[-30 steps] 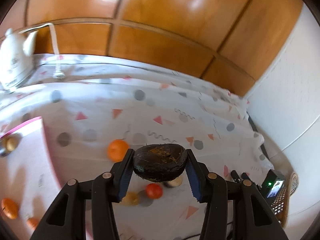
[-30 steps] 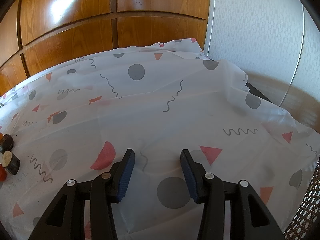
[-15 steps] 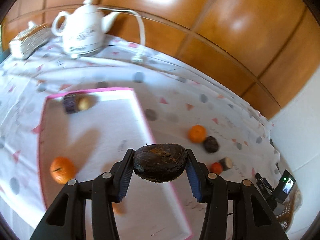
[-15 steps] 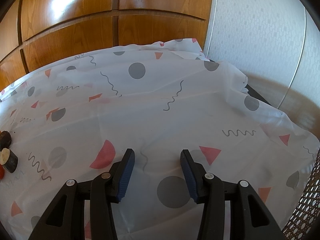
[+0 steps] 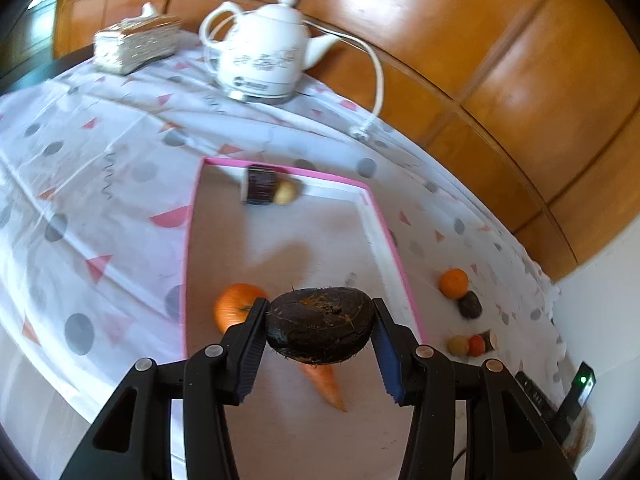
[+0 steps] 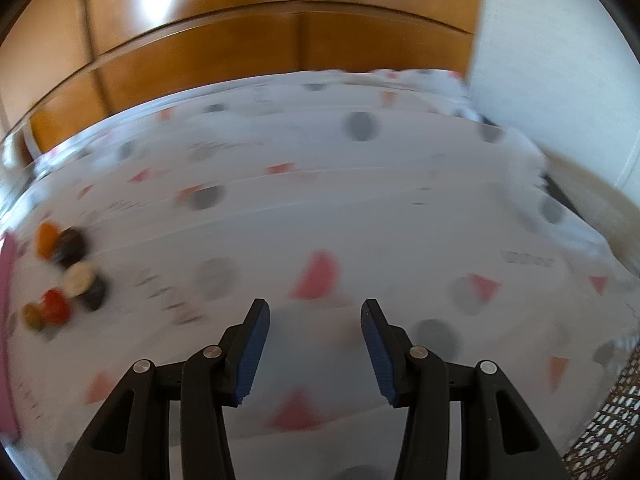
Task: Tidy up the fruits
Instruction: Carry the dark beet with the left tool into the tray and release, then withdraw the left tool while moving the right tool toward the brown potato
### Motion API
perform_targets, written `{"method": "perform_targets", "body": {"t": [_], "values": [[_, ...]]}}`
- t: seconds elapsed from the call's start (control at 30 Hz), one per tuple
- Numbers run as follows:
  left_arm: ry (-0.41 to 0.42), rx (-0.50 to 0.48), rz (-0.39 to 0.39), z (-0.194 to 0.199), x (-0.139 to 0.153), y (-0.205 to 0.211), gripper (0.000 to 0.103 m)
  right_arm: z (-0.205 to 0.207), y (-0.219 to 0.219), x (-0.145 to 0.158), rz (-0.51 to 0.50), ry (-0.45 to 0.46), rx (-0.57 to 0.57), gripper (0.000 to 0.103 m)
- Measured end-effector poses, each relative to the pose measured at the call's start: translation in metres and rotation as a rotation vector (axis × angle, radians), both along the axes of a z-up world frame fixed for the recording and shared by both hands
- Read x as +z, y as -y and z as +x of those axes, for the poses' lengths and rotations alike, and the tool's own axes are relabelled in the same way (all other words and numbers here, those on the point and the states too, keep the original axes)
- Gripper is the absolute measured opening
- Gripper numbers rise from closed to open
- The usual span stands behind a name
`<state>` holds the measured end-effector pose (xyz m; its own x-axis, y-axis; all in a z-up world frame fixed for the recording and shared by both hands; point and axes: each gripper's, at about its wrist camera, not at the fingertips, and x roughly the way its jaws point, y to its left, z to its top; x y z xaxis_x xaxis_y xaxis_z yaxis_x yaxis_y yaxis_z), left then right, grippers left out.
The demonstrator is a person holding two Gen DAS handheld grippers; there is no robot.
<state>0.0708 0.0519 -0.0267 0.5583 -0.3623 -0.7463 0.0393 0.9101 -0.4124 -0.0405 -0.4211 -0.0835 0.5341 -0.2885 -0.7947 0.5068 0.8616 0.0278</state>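
My left gripper [image 5: 320,330] is shut on a dark brown round fruit [image 5: 320,324], held above the pink-rimmed tray [image 5: 390,232]. In the tray lie an orange [image 5: 234,304], a carrot [image 5: 326,386], and a dark cut piece [image 5: 260,184] beside a small yellow fruit [image 5: 286,193]. On the cloth right of the tray lie an orange [image 5: 453,283], a dark fruit [image 5: 469,305], and small yellow and red fruits [image 5: 468,345]. My right gripper [image 6: 316,330] is open and empty above the cloth; the loose fruits [image 6: 64,276] lie far left in its blurred view.
A white kettle [image 5: 264,58] with its cord and a tissue box [image 5: 134,42] stand at the back of the table. Wooden panels run behind. A device with a green light [image 5: 580,390] sits at the table's right edge. The tray's pink rim [image 6: 6,280] shows at the left.
My left gripper has swung left with the dark fruit, from over the loose fruits to over the tray. My right gripper has turned left; the loose fruits moved further into its view.
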Motion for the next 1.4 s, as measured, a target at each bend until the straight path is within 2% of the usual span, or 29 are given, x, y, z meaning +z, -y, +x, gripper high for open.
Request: {"method": "perform_targets", "body": {"t": [0.17,0.4,0.6,0.93,1.4], "values": [[0.021,0.028,-0.010,-0.012,0.004,-0.016,0.050,0.008,-0.031,-0.005,-0.014,-0.020,0.082,0.048],[0.021,-0.039,0.017,-0.034,-0.005,-0.010,0.050,0.006,-0.035,-0.006,-0.015,-0.023,0.090,0.048],[0.004,-0.078,0.050,-0.038,-0.015,0.003,0.050,0.009,-0.041,-0.004,-0.018,-0.027,0.106,0.048],[-0.056,-0.031,0.078,-0.038,-0.030,-0.005,0.050,0.011,-0.051,-0.003,-0.006,-0.026,0.137,0.048],[-0.028,0.031,0.086,-0.039,-0.023,-0.014,0.051,0.021,-0.083,0.004,0.060,-0.007,0.271,0.048]]}}
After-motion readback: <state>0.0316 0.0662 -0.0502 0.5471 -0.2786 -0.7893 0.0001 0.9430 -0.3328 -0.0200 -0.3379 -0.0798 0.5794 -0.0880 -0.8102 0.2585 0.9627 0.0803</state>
